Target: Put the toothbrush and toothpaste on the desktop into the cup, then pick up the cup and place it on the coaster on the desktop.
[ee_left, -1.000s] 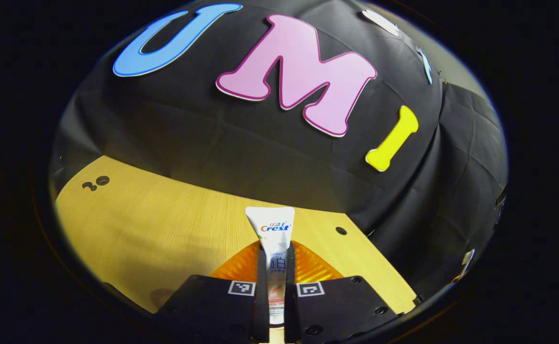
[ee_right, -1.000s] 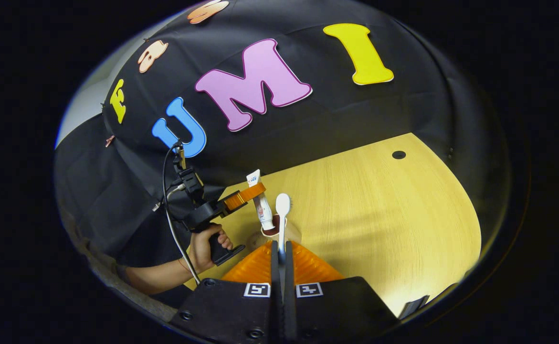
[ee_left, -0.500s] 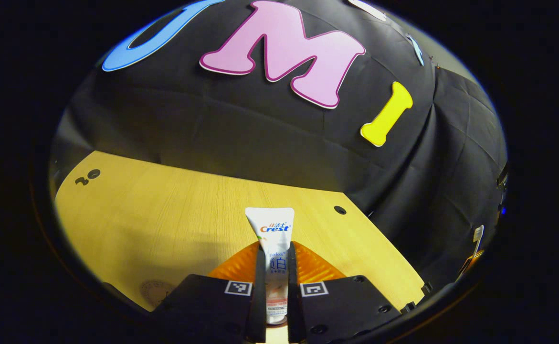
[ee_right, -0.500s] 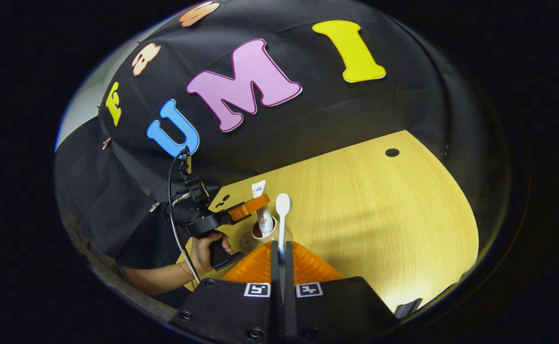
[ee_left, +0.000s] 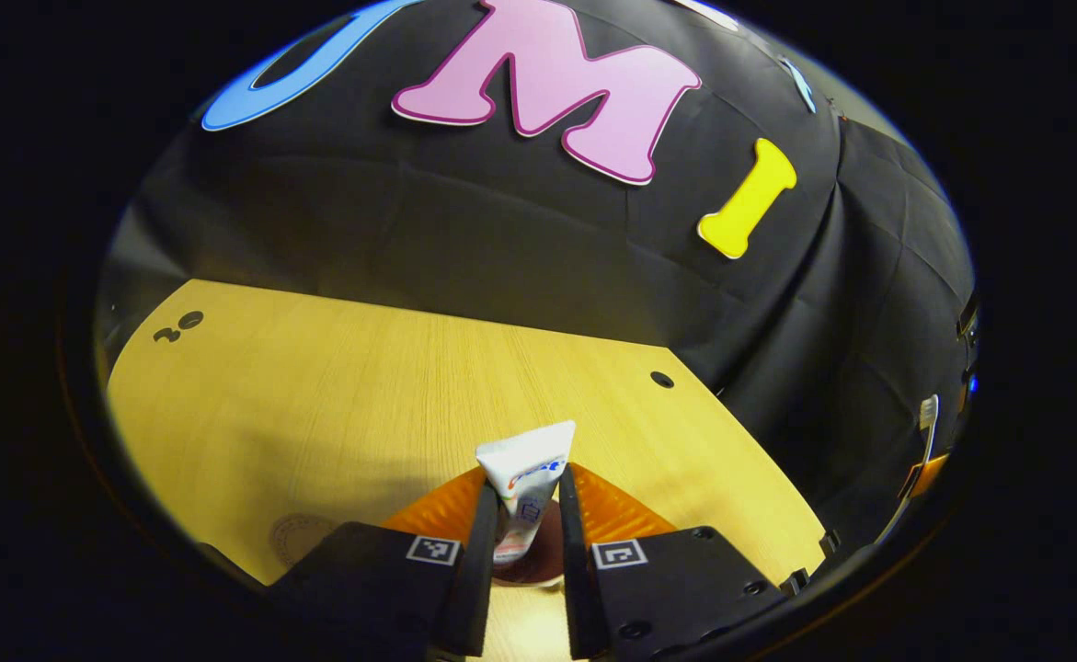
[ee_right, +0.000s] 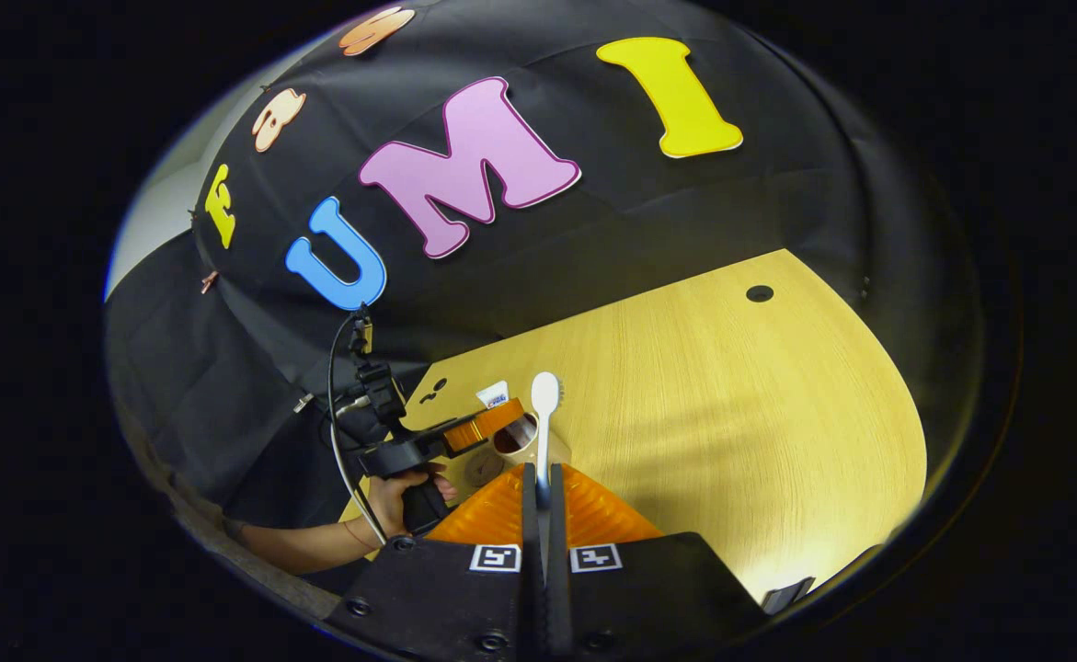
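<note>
two views over one pale wood-grain table [ee_left: 336,395], smooth, with small dark round holes near its edges, backed by creased black cloth wall [ee_left: 464,239]. left gripper [ee_left: 521,515] seen low in the left gripper view, jaws parted a little around the toothpaste [ee_left: 524,473], a white soft tube, flat crimped end up, tilted, lower end down in the cup [ee_left: 538,570]; cannot tell whether either finger touches the tube. cup's dark inside seen between the jaws, rim just under them. faint round coaster [ee_left: 294,533] flat on the table to the left of the jaws, apart from the cup. in the right gripper view, right gripper [ee_right: 544,501] clenched on the toothbrush [ee_right: 544,418], a slim white handle standing upright with rounded head on top, held above the table just beside the tan cup [ee_right: 529,446]. farther off, a hand [ee_right: 400,496] gripping the left gripper's handle, cable looping up from it.
</note>
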A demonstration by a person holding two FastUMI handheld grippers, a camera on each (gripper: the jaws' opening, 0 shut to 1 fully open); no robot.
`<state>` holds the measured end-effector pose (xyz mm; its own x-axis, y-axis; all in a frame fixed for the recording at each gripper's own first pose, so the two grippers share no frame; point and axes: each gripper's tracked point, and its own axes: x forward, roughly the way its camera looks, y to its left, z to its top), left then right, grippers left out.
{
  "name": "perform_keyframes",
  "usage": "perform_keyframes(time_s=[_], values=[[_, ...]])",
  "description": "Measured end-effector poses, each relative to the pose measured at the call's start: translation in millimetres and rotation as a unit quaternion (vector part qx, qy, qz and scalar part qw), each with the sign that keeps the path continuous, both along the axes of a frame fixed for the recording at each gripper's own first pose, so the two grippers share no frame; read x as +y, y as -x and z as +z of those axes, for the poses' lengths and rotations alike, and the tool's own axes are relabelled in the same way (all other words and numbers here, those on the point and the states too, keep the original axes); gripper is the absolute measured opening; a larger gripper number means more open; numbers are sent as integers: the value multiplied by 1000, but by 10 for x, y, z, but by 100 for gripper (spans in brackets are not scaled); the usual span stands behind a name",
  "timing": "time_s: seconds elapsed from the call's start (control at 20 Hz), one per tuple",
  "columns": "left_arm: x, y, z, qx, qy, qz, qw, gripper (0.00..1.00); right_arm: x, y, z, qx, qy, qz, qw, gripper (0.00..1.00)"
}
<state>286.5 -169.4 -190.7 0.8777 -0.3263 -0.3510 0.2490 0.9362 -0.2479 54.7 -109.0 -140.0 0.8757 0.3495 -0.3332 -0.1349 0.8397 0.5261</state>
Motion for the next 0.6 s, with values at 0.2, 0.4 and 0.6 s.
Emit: perform_keyframes(time_s=[0.2, 0.4, 0.6], values=[[-96, 96, 67, 1, -1, -20, 1000, 56, 69, -17, 60, -7, -13, 4, 1000, 5], [-38, 226, 144, -1, -27, -21, 999, 68, 174, -75, 156, -19, -31, 7, 999, 5], [102, 475, 330, -10, -50, -23, 998, 75, 335, -180, 240, -35, -46, 15, 998, 5]])
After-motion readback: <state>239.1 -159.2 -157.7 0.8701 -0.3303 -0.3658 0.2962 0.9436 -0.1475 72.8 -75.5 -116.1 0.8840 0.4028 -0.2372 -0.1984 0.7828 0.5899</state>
